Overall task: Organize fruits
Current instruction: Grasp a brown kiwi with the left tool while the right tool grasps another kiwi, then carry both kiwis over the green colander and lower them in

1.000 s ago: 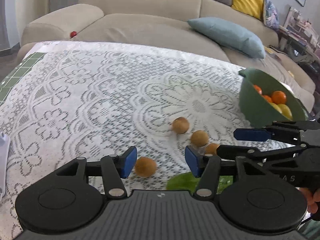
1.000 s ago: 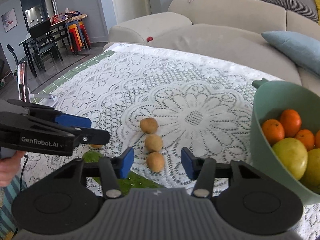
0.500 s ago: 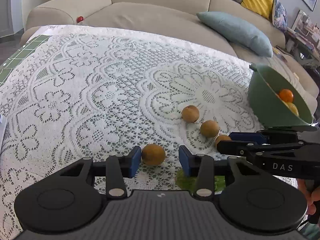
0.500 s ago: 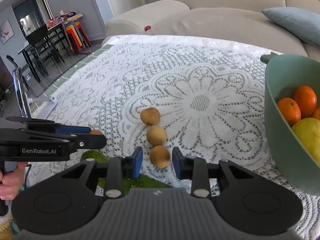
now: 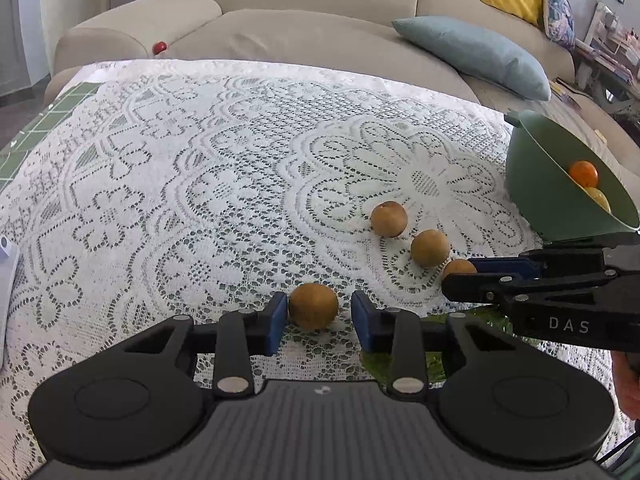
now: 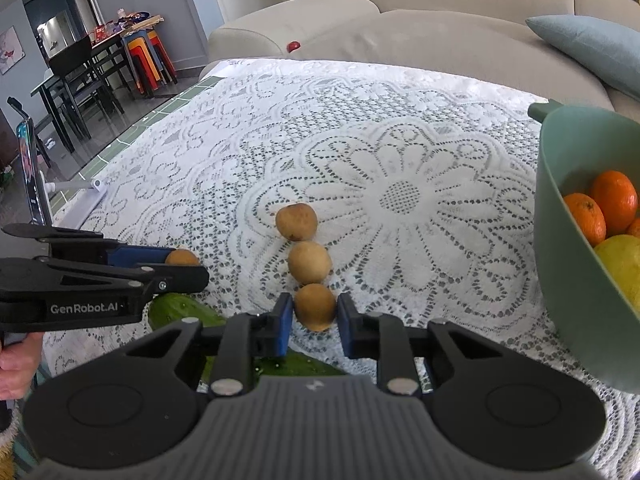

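Observation:
Several small round brown fruits lie on the lace tablecloth. One brown fruit sits between the jaws of my left gripper, which are closing; the left pad touches it, the right pad stands just off it. My right gripper is shut on the nearest brown fruit of a row of three, behind which lie two more. A green bowl at the right holds oranges and a yellow fruit.
A green cucumber lies under both grippers near the table's front. A phone on a stand is at the left edge. Beyond the table is a beige sofa with a blue cushion and a small red ball.
Both grippers' jaws have narrowed around their brown fruits. The right one's pads have come to rest on its fruit. The hands barely shifted.

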`<state>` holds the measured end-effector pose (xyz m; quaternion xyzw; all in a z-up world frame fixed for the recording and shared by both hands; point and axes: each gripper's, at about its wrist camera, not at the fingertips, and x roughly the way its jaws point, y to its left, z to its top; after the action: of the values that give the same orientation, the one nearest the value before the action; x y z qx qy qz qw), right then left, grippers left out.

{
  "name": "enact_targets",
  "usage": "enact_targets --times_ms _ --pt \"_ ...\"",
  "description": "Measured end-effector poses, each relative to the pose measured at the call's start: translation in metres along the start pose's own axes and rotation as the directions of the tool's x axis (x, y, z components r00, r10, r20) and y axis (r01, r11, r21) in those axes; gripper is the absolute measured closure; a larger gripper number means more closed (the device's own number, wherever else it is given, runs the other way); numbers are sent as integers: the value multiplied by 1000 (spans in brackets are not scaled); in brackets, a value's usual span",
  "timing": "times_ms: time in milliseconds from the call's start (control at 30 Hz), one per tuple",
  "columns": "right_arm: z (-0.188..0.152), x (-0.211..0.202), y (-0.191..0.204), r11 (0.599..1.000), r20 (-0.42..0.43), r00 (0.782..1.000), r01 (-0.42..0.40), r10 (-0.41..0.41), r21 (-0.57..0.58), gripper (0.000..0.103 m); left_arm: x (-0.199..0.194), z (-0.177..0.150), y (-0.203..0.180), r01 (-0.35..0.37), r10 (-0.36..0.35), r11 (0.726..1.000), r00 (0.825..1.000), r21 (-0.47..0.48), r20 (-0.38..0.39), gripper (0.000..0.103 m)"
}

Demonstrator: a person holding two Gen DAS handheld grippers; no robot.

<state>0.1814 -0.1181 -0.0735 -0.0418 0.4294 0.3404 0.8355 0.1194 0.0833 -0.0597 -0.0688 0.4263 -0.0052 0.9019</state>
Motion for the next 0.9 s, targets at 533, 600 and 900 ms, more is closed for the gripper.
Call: enact_targets --times_ms 533,600,900 --pt "-1 -7 5 999 13 1000 16 -15 -40 83 -5 1 3 16 -16 1000 999 -16 28 73" --pt "0 -8 5 999 17 1000 18 -17 -44 83 -5 1 3 19 -19 1000 999 -14 32 73" --pt "1 -21 3 998 54 998 34 -31 -53 83 -15 3 1 40 -39 999 995 -11 91 73"
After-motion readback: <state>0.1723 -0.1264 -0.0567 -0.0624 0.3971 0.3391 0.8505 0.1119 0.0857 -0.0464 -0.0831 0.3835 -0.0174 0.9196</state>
